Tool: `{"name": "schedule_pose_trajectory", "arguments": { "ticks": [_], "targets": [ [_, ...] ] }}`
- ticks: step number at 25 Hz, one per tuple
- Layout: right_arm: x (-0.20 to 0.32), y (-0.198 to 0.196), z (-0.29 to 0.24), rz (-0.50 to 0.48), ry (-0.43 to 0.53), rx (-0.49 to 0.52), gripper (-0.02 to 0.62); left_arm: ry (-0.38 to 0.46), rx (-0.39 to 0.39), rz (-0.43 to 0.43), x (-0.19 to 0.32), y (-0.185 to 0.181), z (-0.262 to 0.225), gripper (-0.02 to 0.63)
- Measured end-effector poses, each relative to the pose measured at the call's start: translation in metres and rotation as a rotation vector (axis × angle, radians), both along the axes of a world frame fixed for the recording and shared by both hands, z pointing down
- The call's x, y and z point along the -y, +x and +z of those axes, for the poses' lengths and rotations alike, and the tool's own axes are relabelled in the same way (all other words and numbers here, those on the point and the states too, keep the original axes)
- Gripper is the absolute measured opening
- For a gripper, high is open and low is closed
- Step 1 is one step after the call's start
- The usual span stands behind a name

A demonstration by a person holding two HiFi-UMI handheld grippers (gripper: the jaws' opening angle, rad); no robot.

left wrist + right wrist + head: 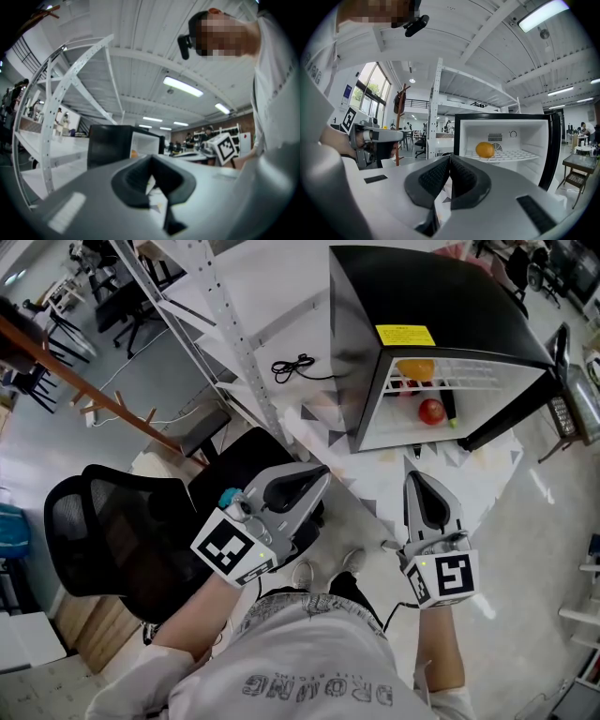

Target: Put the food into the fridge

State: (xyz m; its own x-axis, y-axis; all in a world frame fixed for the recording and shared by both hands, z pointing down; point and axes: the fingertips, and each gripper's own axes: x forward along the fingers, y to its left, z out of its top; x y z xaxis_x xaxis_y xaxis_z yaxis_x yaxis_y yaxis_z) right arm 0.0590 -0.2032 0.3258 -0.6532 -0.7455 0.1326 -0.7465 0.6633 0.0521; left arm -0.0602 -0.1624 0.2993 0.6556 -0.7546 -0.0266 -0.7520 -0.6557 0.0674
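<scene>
A small black fridge [441,296] stands open on a white table [281,296]; its door [502,427] is swung out to the right. An orange [416,368] lies on the upper wire shelf, also seen in the right gripper view as the orange [485,150]. A red apple [431,412] sits on the level below, with a dark long item [450,407] beside it. My left gripper [322,476] and right gripper [412,474] hang in front of the fridge, short of the table, both shut and empty. The pads meet on my left gripper [151,161] and on my right gripper [450,159].
A black mesh office chair [103,531] stands at my left. White perforated rack posts [234,334] rise beside the table, and a black cable [295,367] lies on it. A wooden coat stand [84,390] crosses the left. A small side table [576,164] stands right of the fridge.
</scene>
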Motion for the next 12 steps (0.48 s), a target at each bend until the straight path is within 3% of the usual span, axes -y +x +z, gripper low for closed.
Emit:
{"name": "schedule_pose_trajectory", "arguments": {
  "ticks": [12],
  "targets": [
    [0.0023,-0.0038,-0.0065,-0.014,0.011,0.004,0.003,-0.01,-0.001,0.007,0.0061,0.0018,0.0045,0.008]
  ]
}}
